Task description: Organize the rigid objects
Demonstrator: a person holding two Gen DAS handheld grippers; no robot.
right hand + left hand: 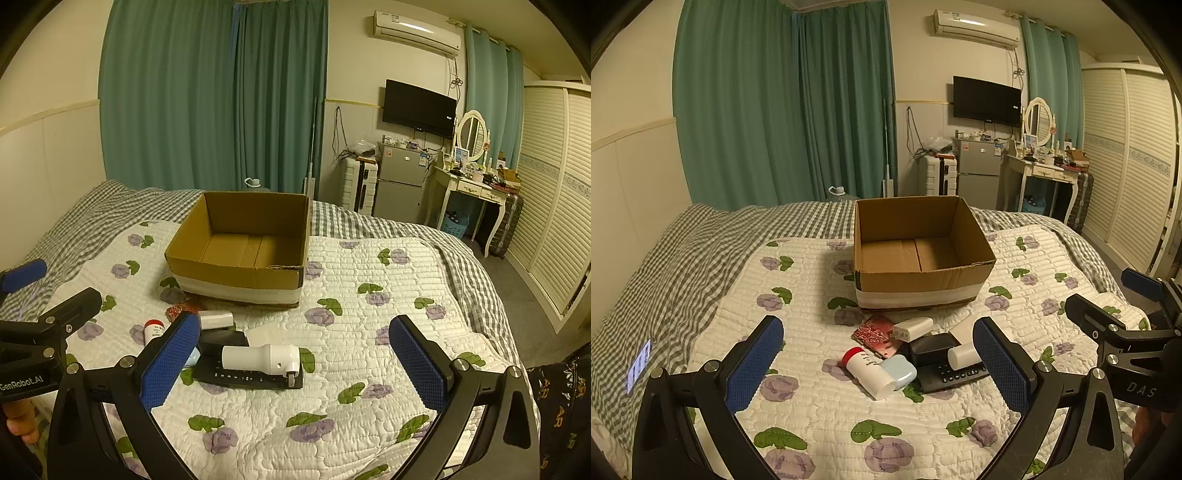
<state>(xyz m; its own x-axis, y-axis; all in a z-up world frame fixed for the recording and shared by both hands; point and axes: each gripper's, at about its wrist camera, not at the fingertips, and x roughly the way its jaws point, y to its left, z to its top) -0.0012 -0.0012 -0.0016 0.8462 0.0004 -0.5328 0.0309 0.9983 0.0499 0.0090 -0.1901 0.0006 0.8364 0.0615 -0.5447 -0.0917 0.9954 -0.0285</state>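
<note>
An open, empty cardboard box (923, 277) (236, 274) stands on the flowered quilt. In front of it lies a small heap: a white bottle with a red cap (868, 373) (153, 330), a light blue case (899, 373), a black remote (955, 376) (251, 377), a small black box (931, 347), a white charger (913, 328) (216, 319), a red patterned packet (875, 334) and a white cylindrical device (260, 357) lying across the remote. My left gripper (878, 325) (51, 286) hovers open just short of the heap. My right gripper (295, 321) (1108, 295) is open to the right of it. Neither holds anything.
The quilt (849, 424) covers a bed with a grey checked sheet (683, 258). Beyond the bed are green curtains, a suitcase (360, 184), a small fridge (400, 181), a dressing table (469, 188) and a slatted wardrobe (554, 203). A person's hand (18, 424) grips the left handle.
</note>
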